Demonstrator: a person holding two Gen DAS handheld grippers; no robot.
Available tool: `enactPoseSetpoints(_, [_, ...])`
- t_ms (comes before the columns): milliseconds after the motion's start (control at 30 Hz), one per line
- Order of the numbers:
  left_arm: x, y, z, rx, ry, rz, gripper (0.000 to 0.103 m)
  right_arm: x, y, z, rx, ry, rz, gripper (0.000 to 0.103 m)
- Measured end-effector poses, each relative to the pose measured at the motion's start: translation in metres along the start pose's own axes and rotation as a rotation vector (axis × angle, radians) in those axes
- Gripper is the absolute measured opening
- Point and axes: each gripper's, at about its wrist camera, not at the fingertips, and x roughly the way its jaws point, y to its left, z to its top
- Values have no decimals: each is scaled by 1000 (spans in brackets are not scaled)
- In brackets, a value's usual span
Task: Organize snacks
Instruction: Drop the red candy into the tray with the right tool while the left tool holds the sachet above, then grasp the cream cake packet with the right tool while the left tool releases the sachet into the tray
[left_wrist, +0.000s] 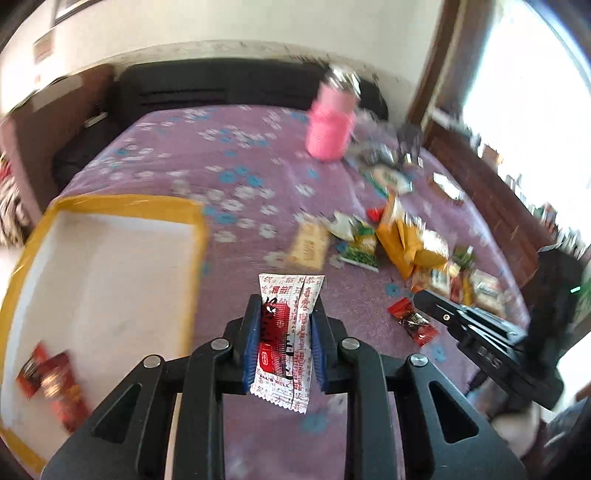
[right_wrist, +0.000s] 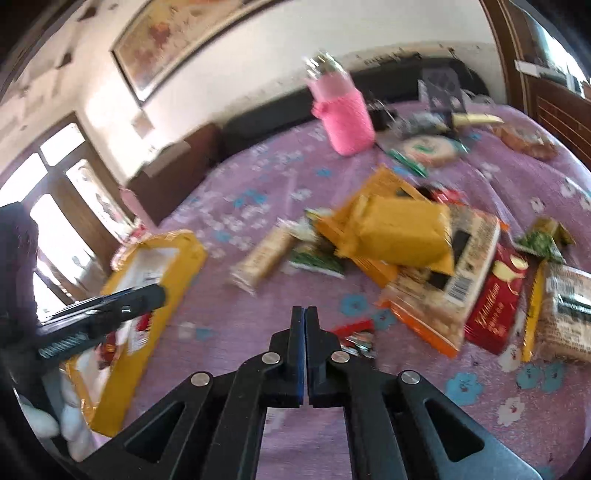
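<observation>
My left gripper (left_wrist: 284, 314) is shut on a white and red snack packet (left_wrist: 286, 339), held upright above the purple bedspread, just right of the white tray with a yellow rim (left_wrist: 92, 201). Red snack packets (left_wrist: 51, 380) lie in the tray's near corner. My right gripper (right_wrist: 305, 314) is shut and empty, above the bedspread, with a small red packet (right_wrist: 354, 334) just to its right. The right gripper also shows in the left wrist view (left_wrist: 461, 317), and the left gripper shows in the right wrist view (right_wrist: 110, 306) over the tray (right_wrist: 184, 254).
A heap of snacks lies on the bed: yellow bags (right_wrist: 402, 229), a red box (right_wrist: 495, 302), a beige bar (right_wrist: 262, 258), green packets (right_wrist: 317, 260). A pink bottle (right_wrist: 345, 114) stands further back. A dark headboard and wooden doors border the bed.
</observation>
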Motion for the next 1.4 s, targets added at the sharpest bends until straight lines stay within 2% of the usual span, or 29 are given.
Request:
enactPoseSetpoints(100, [-41,43,-9,-90,-61,17,21,-2,15,-3,-41,-13,28,0])
enactPoseSetpoints(167, [-65,74,-20,-147,-97,55,21,0,26,-4,-54,2,28,0])
enactPoseSetpoints(267, [-85,114,-37,-208,-123,115,21,2,48,-6,-34,51,134,0])
enactPoseSetpoints(400, [-91,159,-60,-272,-123,185,22,7,90,-5,31,134,354,0])
enactPoseSetpoints(567, [-83,197,-82,-352,-95,173,22,21,158,-4,27,226,520,0])
enactPoseSetpoints(700, [-82,209,-92,-370,-95,150,22,51,188,-15,164,352,711,0])
enactPoseSetpoints(800, [-86,213,-96,-373,-105,129,22,63,191,-23,249,394,769,1])
enactPoseSetpoints(833, [-87,213,-96,-373,-109,122,22,62,190,-22,248,383,751,5])
enactPoseSetpoints(867, [-88,213,-96,-371,-115,113,22,58,188,-20,230,359,700,5])
enactPoseSetpoints(900, [-90,212,-96,-367,-121,107,22,51,179,-15,214,314,615,8])
enactPoseSetpoints(967, [-94,211,-96,-355,-134,101,22,41,161,-5,203,252,500,21])
enactPoseSetpoints(1000, [-95,209,-96,-352,-141,98,22,34,146,5,196,211,397,29])
enactPoseSetpoints(1067, [-95,207,-96,-352,-150,86,22,27,114,23,202,142,225,32])
enactPoseSetpoints(1200, [-98,202,-94,-344,-164,77,22,48,68,49,228,171,15,36])
enactPoseSetpoints(1400, [-92,204,-91,-320,-146,126,22,99,52,70,228,216,-128,38])
